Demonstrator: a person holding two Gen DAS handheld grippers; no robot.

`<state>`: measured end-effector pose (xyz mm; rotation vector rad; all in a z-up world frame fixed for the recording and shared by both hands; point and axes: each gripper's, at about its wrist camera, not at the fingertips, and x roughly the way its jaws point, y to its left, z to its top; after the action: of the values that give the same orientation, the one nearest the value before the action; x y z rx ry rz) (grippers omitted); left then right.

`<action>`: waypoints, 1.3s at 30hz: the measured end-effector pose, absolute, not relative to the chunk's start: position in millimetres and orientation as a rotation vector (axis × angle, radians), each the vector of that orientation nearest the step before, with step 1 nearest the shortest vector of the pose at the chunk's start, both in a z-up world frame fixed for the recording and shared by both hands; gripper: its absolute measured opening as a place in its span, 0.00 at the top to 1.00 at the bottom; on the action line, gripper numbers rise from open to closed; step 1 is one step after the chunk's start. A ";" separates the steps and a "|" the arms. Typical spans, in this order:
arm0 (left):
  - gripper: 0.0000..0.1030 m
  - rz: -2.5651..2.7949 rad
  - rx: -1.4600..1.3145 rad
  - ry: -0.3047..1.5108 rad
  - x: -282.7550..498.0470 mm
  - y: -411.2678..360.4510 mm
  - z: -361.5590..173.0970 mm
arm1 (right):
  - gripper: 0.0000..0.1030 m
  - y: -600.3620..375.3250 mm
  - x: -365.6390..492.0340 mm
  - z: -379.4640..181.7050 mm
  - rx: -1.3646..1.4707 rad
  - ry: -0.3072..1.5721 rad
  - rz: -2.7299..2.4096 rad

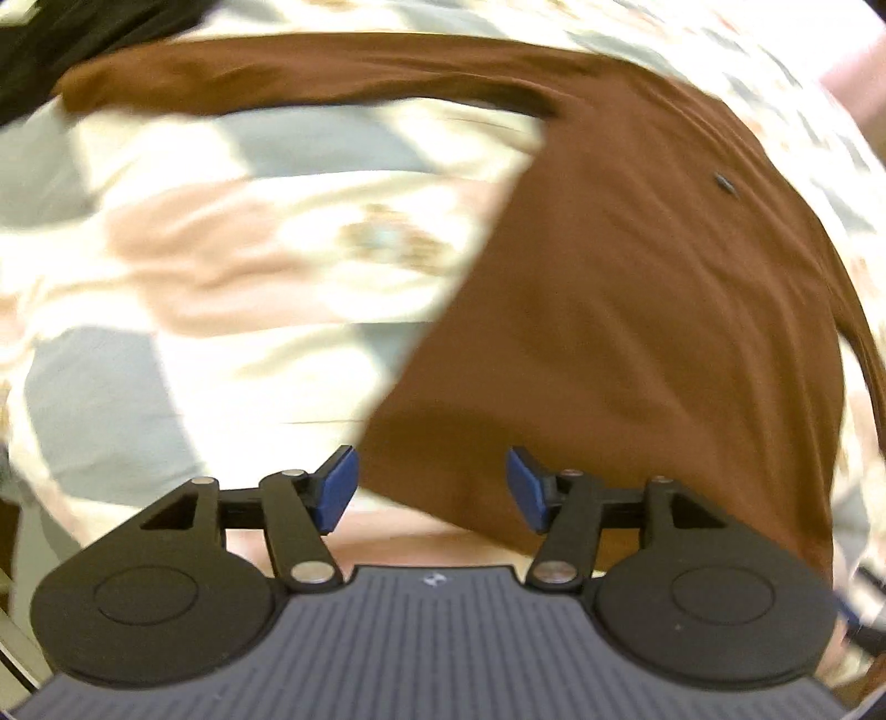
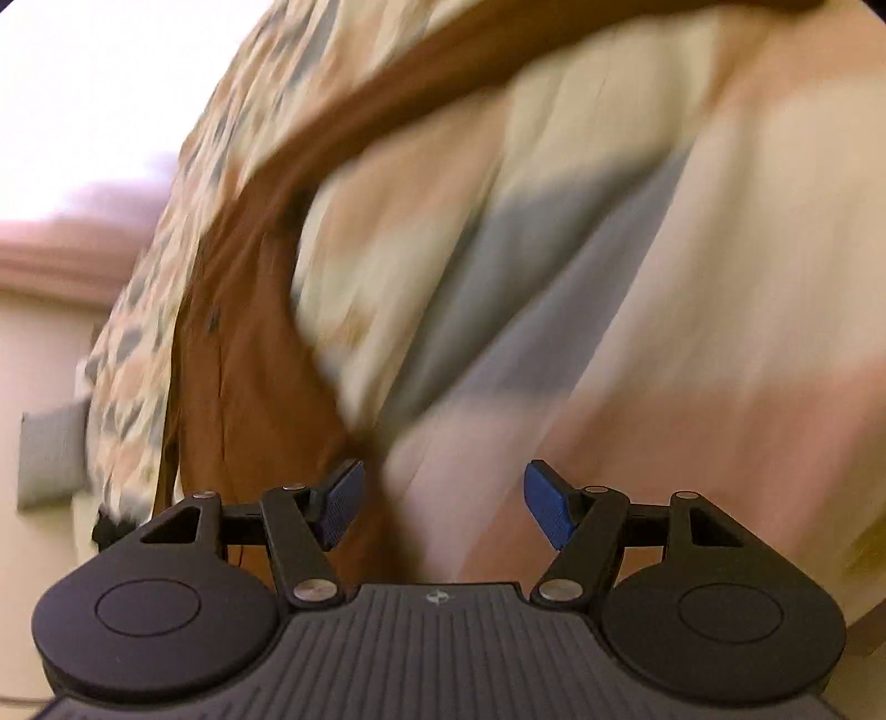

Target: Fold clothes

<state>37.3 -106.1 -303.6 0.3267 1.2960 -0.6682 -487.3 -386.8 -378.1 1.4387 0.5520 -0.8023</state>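
A brown long-sleeved shirt [image 1: 637,288] lies spread on a patterned bedspread [image 1: 221,249], one sleeve stretched out to the far left. My left gripper [image 1: 432,487] is open, its blue pads over the shirt's near hem corner, holding nothing. In the right wrist view the same brown shirt [image 2: 249,360] shows at the left, blurred, with a sleeve running up to the top right. My right gripper [image 2: 443,507] is open and empty, over the bedspread [image 2: 664,277] just right of the shirt's edge.
A dark garment [image 1: 66,39] lies at the far left corner of the bed. A pale wall [image 2: 66,111] and a grey pillow-like shape [image 2: 50,454] show left of the bed in the right wrist view.
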 end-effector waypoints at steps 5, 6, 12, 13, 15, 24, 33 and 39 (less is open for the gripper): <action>0.37 -0.790 0.228 1.316 75.7 -90.6 -342.5 | 0.22 -351.3 -460.6 -379.9 1.352 0.527 -0.876; 0.37 -0.831 0.211 1.330 80.6 -90.2 -351.8 | 0.21 -350.7 -460.0 -382.4 1.352 0.508 -0.891; 0.97 -1.047 0.408 1.308 63.9 -99.3 -368.4 | 0.96 -343.9 -428.0 -399.7 1.422 0.505 -0.808; 0.97 -1.043 0.385 1.323 71.0 -94.2 -361.4 | 0.94 -339.8 -423.7 -397.3 1.416 0.538 -0.827; 0.97 -1.063 0.326 1.322 84.8 -81.7 -341.1 | 0.95 -335.5 -421.5 -379.6 1.385 0.533 -0.848; 0.96 -1.132 0.480 1.244 72.2 -70.2 -337.2 | 0.96 -324.5 -422.7 -357.0 1.345 0.627 -0.908; 0.73 -0.865 0.841 1.214 41.1 -70.7 -329.9 | 0.49 -295.7 -396.9 -345.7 1.083 0.918 -1.108; 0.60 -0.841 0.859 1.074 12.2 -85.5 -232.6 | 0.42 -262.8 -377.7 -275.6 1.021 0.877 -1.102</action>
<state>12.2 -85.5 -232.6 0.8586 1.0736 -0.8415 -377.7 -262.8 -275.6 1.0208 0.8766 -1.1018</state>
